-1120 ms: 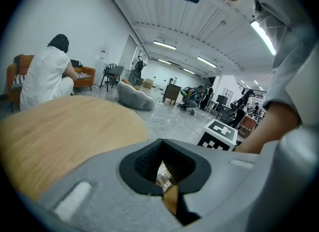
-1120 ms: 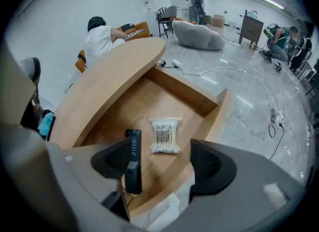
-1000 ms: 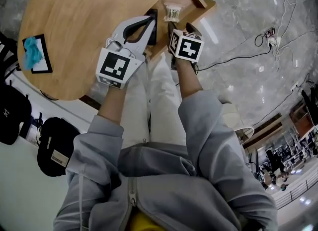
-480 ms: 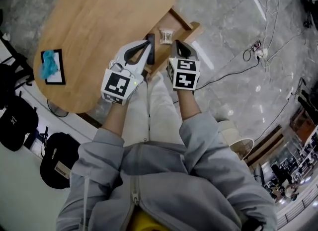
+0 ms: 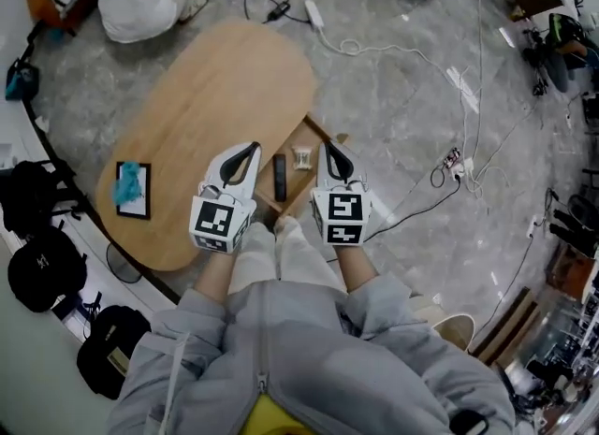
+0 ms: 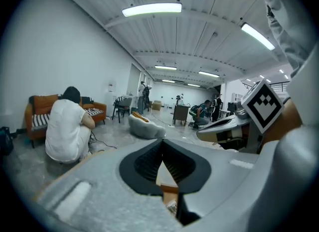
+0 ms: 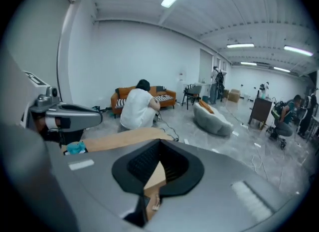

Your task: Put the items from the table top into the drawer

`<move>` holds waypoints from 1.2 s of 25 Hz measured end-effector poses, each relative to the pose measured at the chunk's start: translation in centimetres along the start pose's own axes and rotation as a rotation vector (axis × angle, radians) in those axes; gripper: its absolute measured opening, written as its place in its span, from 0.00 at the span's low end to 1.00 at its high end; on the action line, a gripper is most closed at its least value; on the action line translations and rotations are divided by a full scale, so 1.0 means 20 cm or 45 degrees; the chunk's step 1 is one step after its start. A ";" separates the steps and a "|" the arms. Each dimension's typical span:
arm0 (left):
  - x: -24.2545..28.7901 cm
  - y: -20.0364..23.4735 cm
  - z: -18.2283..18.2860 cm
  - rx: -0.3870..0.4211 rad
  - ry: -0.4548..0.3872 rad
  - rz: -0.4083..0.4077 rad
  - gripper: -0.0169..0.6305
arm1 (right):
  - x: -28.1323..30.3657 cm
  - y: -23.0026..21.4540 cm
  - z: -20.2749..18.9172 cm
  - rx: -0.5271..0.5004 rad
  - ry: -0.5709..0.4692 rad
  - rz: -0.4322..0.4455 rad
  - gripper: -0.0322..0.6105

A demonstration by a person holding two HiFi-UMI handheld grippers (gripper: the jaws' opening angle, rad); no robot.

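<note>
The main risk is at the far left end of the table (image 5: 225,78). One item is left on its top there, a crumpled teal thing (image 5: 131,183), well apart from the open drawer (image 5: 299,186). It lies on a flat black board (image 5: 134,210). It looks soft and loose, like cloth or a tuft, though it is too small to name with certainty. A pinch may catch only a fold, so it could slip out during the carry across the table. A low, hard pinch could instead nip the board's edge and drag or tip the board.

Both grippers hang high over the drawer with nothing between their jaws. The left gripper (image 5: 253,150) has its jaws pressed together, and so does the right gripper (image 5: 330,149). Either one must spread before it comes down, or it will only shove the teal thing along.

The drawer juts out toward the person's legs, so a knee could knock it. It already holds a black bar-shaped item (image 5: 279,177), probably a remote, and a small pale item (image 5: 301,158) beside it.
</note>
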State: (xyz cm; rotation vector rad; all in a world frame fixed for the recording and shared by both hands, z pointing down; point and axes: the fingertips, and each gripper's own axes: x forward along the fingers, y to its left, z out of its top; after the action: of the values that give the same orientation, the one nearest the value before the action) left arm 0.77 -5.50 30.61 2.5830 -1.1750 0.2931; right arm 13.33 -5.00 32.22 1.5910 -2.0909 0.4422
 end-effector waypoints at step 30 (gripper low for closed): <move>-0.67 -0.18 1.31 0.245 -0.415 0.334 0.03 | -0.85 0.22 1.28 -0.191 -0.671 0.134 0.05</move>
State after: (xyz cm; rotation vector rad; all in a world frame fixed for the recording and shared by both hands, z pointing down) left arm -3.49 -2.87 1.40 2.7109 -1.6817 0.0372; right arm 8.44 -3.30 1.67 1.6385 -2.5271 -0.1208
